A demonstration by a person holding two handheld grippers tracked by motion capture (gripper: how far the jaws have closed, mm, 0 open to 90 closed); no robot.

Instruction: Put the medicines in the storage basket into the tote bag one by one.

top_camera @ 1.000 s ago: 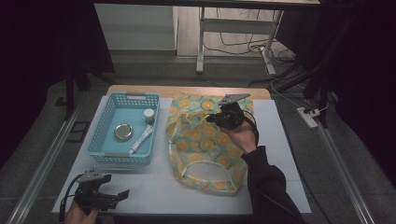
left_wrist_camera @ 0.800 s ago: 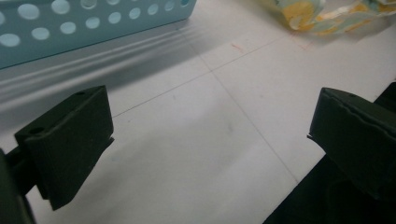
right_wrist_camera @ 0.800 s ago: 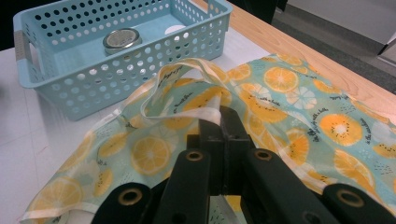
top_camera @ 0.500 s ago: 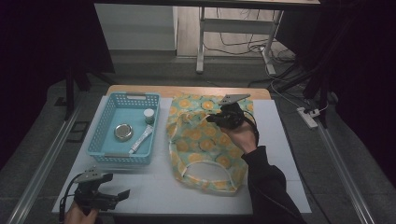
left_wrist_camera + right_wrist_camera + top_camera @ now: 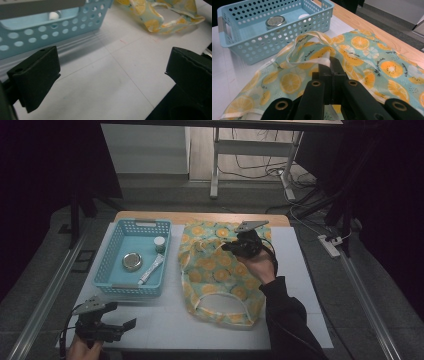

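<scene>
A teal cloth bag (image 5: 220, 275) printed with orange slices lies flat on the white table, right of centre. My right gripper (image 5: 227, 246) sits over its upper part, pointing left. In the right gripper view its jaws (image 5: 332, 62) are pressed together on a cream-trimmed strap edge of the bag (image 5: 367, 55), which rises into a loop just beyond them. My left gripper (image 5: 131, 324) rests at the front left corner of the table, held by a hand. Its jaws (image 5: 112, 72) stand wide apart over bare table, nothing between them.
A light blue perforated basket (image 5: 116, 285) stands left of the bag, holding a round metal tin (image 5: 131, 261), a white tube (image 5: 151, 269) and a small white-capped jar (image 5: 159, 243). The table's wooden far edge (image 5: 200, 216) runs behind both. Metal rails flank the table.
</scene>
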